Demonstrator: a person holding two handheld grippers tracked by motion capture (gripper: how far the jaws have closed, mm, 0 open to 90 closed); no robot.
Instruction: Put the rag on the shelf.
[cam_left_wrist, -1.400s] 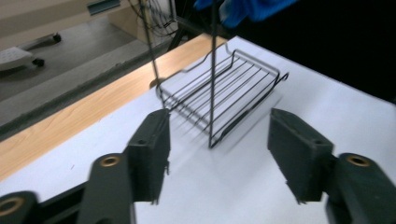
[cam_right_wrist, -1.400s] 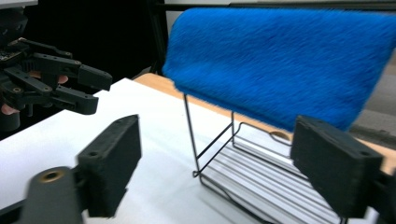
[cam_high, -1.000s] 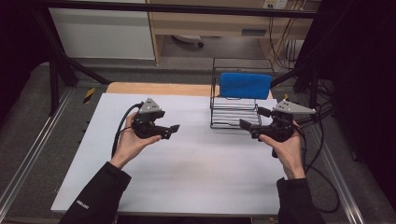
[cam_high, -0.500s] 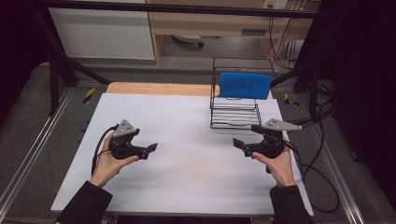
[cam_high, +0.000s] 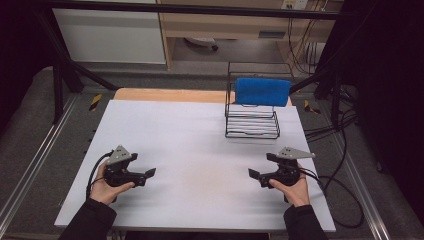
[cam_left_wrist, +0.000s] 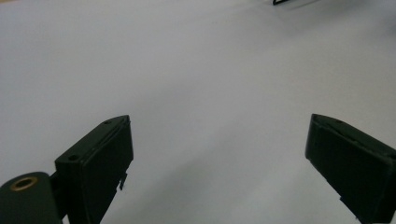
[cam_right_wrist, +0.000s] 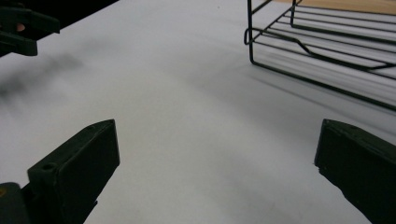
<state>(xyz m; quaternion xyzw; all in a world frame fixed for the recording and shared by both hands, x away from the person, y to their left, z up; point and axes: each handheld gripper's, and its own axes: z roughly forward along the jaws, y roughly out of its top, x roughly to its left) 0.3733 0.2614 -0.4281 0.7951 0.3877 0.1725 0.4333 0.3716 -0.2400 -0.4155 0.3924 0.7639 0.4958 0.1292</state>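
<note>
With both the left gripper (cam_high: 148, 173) and the right gripper (cam_high: 256, 175) wide open and empty (far from the rack (cam_high: 251, 120) with the blue towel (cam_high: 262, 91)), I would lay them gently on the white table (cam_high: 200, 145).

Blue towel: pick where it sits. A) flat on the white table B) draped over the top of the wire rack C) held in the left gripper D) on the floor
B: the blue towel hangs over the top bar of the black wire rack, away from both grippers.
</note>
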